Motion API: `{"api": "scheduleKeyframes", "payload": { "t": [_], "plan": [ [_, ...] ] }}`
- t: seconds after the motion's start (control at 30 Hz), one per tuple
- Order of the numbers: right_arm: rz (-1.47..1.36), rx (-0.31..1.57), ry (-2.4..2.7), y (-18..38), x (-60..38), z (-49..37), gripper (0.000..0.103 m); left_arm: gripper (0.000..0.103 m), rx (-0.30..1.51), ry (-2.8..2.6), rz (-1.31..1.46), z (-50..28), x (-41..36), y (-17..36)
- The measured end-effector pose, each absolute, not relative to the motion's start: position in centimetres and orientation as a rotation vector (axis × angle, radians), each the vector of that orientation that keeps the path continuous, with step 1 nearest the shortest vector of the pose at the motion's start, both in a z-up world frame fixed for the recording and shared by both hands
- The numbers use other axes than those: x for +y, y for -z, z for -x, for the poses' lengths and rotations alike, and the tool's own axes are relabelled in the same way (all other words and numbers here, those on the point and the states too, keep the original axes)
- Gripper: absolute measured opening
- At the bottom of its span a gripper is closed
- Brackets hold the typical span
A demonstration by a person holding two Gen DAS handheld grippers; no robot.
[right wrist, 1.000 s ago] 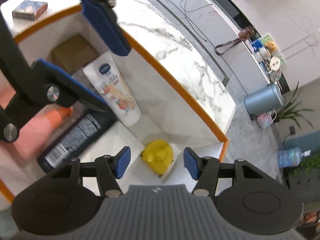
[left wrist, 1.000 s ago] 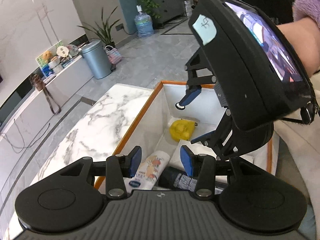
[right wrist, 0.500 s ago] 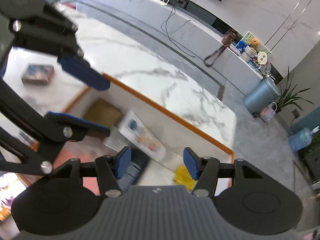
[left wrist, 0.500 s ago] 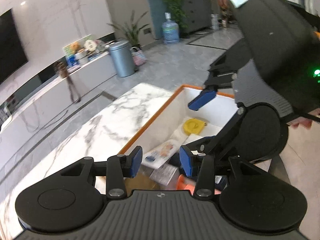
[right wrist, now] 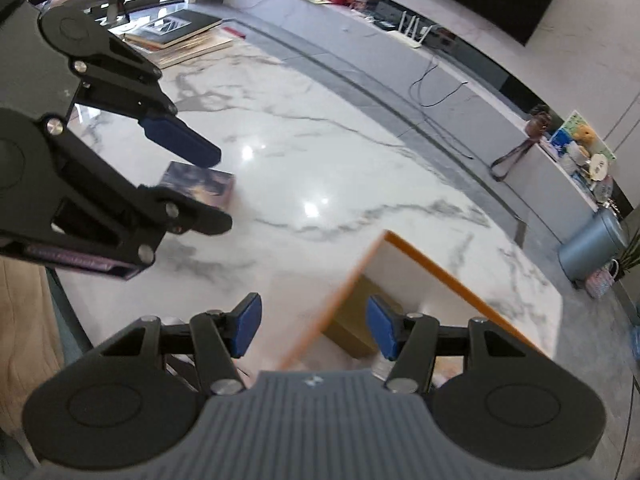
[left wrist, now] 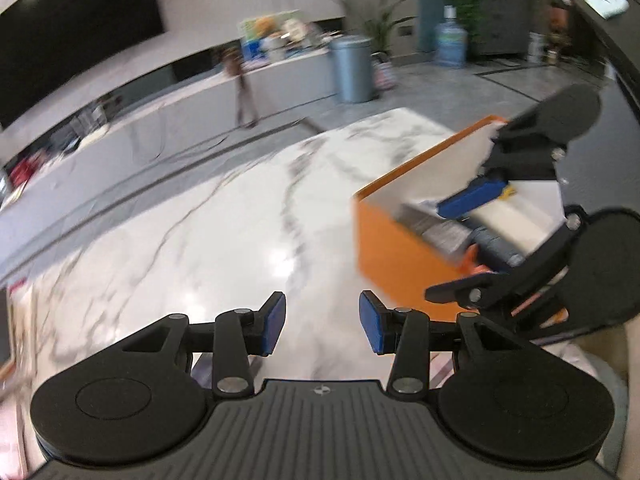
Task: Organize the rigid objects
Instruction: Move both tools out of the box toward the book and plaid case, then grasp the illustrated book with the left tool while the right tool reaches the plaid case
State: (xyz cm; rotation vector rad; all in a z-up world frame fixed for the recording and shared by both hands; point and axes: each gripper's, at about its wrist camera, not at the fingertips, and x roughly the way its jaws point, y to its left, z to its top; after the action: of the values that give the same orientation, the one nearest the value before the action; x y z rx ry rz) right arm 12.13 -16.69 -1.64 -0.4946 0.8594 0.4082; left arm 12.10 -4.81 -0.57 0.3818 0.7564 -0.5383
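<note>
A white marble tabletop (right wrist: pixel 328 168) carried an orange-walled box (right wrist: pixel 432 260) beneath the right tool (right wrist: pixel 312 330) and a small dark box (right wrist: pixel 198 182) between the left tool's (right wrist: pixel 208 188) fingers.

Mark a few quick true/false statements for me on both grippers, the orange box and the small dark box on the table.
1. The left gripper is open and holds nothing. True.
2. The small dark box lies inside the orange box. False: it lies on the marble table, apart from it.
3. The right gripper is shut on a tube. False: its fingers are apart and empty.
4. Items lie inside the orange box. True.
</note>
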Motion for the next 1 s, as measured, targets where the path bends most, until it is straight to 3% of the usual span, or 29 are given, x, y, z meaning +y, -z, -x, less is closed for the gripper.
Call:
{"api": "scheduleKeyframes", "payload": {
  "t": [0.3, 0.47, 0.67, 1.0],
  "plan": [
    [0.456, 0.908, -0.436, 4.9, -11.9, -13.8, 0.058, 0.053, 0.783, 0.509, -0.402, -13.1, -0.2, 2.2],
    [0.455, 0.943, -0.434, 6.6, -10.6, -15.0, 0.058, 0.072, 0.800, 0.536, -0.519, -13.5, 0.0, 4.5],
    [0.447, 0.987, -0.430, 8.3, -10.1, -16.7, 0.058, 0.083, 0.844, 0.564, -0.664, -15.3, 0.2, 7.8],
    [0.490, 1.058, -0.470, 10.3, -9.7, -18.9, 0.058, 0.087, 0.916, 0.592, -0.649, -19.0, 1.4, 10.2]
  ]
}}
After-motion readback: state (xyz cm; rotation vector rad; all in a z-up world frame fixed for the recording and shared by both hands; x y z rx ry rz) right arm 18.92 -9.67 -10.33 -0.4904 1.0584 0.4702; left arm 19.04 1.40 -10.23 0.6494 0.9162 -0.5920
